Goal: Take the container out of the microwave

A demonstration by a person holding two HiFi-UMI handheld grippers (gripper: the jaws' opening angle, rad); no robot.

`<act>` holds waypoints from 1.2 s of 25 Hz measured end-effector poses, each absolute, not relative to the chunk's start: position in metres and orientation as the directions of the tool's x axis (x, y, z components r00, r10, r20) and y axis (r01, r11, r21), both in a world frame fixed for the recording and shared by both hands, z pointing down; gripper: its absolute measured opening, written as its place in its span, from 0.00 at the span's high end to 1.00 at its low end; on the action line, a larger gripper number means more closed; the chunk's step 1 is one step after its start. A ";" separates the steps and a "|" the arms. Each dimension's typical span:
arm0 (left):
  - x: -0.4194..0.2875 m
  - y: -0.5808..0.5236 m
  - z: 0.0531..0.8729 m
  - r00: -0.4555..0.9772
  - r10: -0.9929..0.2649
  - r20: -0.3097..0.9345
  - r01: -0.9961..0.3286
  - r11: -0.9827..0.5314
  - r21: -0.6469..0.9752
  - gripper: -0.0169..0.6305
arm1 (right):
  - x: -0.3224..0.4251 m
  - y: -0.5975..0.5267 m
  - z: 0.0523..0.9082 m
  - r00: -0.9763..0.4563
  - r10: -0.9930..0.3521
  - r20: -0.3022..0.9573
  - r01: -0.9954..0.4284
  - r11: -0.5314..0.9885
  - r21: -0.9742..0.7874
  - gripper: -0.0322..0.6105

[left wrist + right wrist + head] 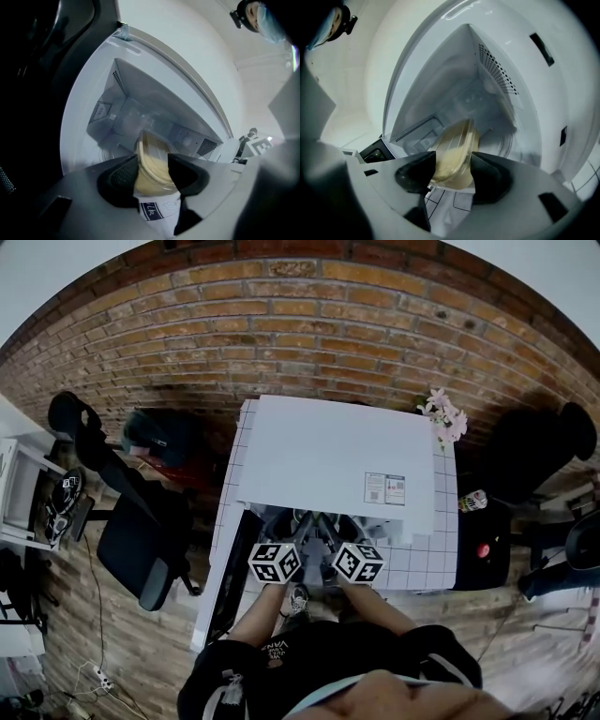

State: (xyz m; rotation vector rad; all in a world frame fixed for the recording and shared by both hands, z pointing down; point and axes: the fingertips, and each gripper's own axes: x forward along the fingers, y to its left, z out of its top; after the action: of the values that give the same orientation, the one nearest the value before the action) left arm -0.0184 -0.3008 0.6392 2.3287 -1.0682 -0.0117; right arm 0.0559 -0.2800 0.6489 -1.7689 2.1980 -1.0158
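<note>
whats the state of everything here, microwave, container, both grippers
microwave, door swung open
container, holds pale yellow food, gripped from both sides in front of the cavity
left gripper, jaws shut on the container
right gripper, jaws shut on the container
</note>
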 end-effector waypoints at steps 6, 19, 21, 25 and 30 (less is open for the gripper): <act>-0.022 -0.288 0.633 0.706 -0.677 0.208 -0.673 -0.549 0.495 0.66 | 0.052 -0.266 0.642 -0.272 -0.920 0.282 -0.816 0.064 -0.575 0.61; -0.016 -0.262 0.627 0.731 -0.649 0.210 -0.653 -0.576 0.493 0.66 | 0.059 -0.240 0.637 -0.237 -0.931 0.278 -0.810 0.032 -0.585 0.61; -0.016 -0.258 0.626 0.721 -0.661 0.210 -0.662 -0.565 0.493 0.66 | 0.059 -0.238 0.636 -0.253 -0.927 0.277 -0.808 0.045 -0.587 0.61; -0.014 -0.247 0.621 0.697 -0.686 0.206 -0.680 -0.543 0.492 0.66 | 0.061 -0.231 0.631 -0.287 -0.917 0.276 -0.809 0.078 -0.582 0.61; -0.014 -0.231 0.618 0.664 -0.719 0.207 -0.706 -0.510 0.491 0.66 | 0.061 -0.219 0.628 -0.335 -0.901 0.277 -0.804 0.120 -0.582 0.61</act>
State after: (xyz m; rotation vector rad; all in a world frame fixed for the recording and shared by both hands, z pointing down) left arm -0.0143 -0.2311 0.6177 2.3331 -1.1008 -0.0305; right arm 0.0615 -0.2191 0.6277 -1.7199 2.2388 -1.0082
